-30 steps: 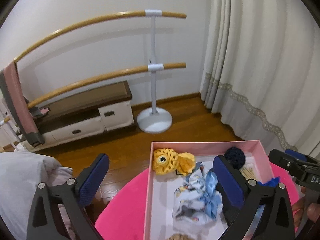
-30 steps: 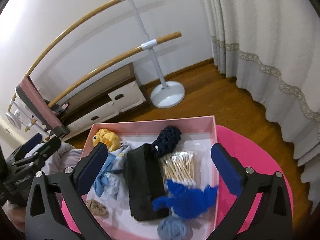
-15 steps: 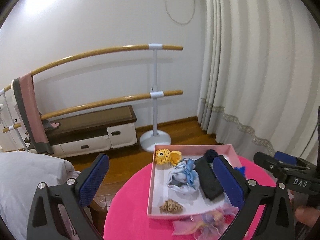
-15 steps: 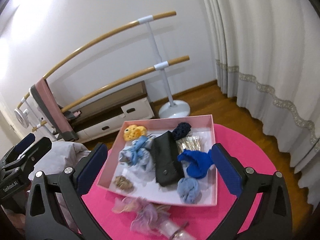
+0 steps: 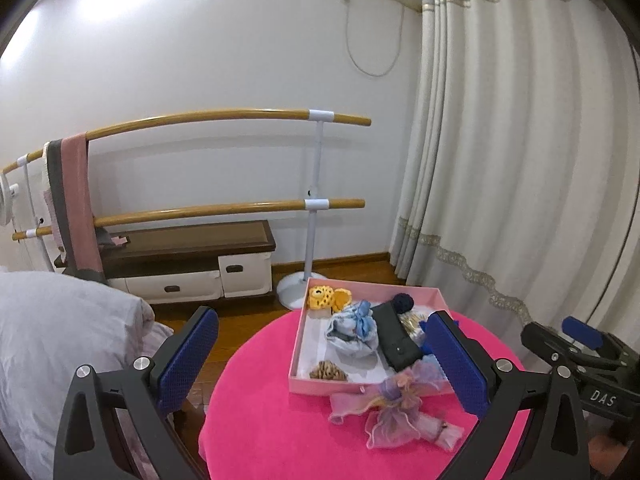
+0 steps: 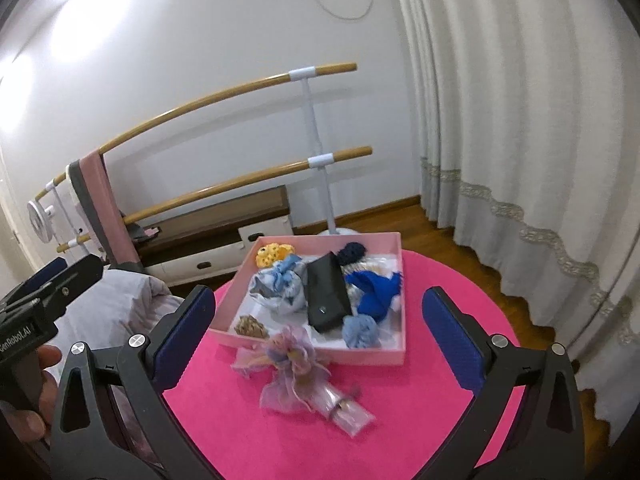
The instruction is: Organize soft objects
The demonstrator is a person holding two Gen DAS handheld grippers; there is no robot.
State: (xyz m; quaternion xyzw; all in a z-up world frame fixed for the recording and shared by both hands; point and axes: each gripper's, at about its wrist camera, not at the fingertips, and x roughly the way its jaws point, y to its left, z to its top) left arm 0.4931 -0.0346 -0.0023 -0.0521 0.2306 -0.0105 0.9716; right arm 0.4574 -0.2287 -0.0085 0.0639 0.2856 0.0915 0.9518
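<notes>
A pink box (image 6: 316,354) stands on a round pink table (image 6: 400,420). It holds several soft things: a yellow knit toy (image 6: 271,254), a blue-white cloth bundle (image 6: 280,286), a black pouch (image 6: 327,298), a royal-blue piece (image 6: 376,292), a pale blue ball (image 6: 361,330), a tan scrunchie (image 6: 251,325). A lilac organza bow (image 6: 292,364) lies on the table in front of the box. The box (image 5: 316,386) and bow (image 5: 394,408) also show in the left wrist view. My left gripper (image 5: 324,364) and right gripper (image 6: 320,334) are open, empty, held back above the table.
A ballet barre (image 5: 316,204) stands by the wall over a low drawer bench (image 5: 188,264). A bed with grey bedding (image 5: 52,344) is at the left. Curtains (image 5: 520,160) hang at the right. The floor is wood.
Both grippers have pulled back and up from over the box. The whole table and the bow in front of the box have come into view. Both stay open.
</notes>
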